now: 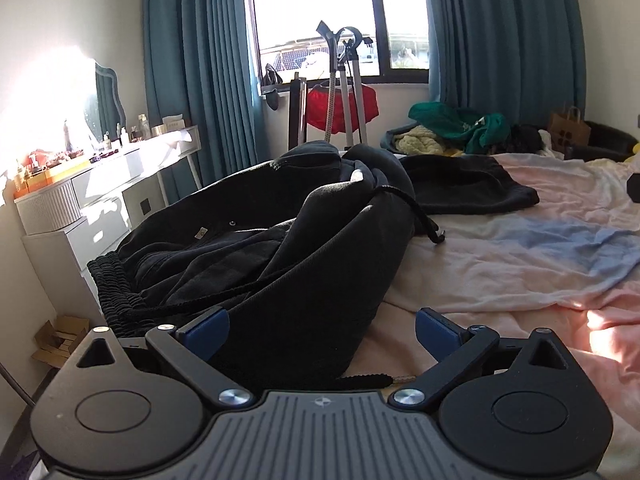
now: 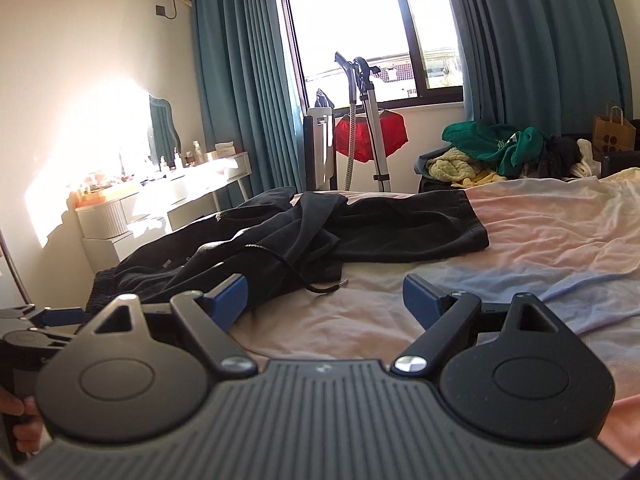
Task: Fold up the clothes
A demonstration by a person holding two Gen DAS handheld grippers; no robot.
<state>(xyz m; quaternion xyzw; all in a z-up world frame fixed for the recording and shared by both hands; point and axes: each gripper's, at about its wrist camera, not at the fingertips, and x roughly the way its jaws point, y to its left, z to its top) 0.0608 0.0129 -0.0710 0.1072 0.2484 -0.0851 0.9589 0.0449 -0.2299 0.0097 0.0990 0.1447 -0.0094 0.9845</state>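
Both grippers open over the bed, black garment not yet gripped.

Left wrist view: left gripper [image 1: 322, 332] has jaws wide; a bunched lobe of the garment [image 1: 260, 248] sits between them, against the left pad, clear of the right pad, so nothing is pinched. Garment is heaped on the bed [image 1: 520, 264] at near left, drawcord [image 1: 416, 216] trailing right, elastic hem at the left edge. Looks like a line-up for a grab. Right wrist view: right gripper [image 2: 324, 300] also wide, only bare sheet between the pads, garment [image 2: 360, 224] left and far of it, one flat part stretching right. Left gripper [image 2: 52, 316] visible at far left edge. Probably positioned to take the opposite side.
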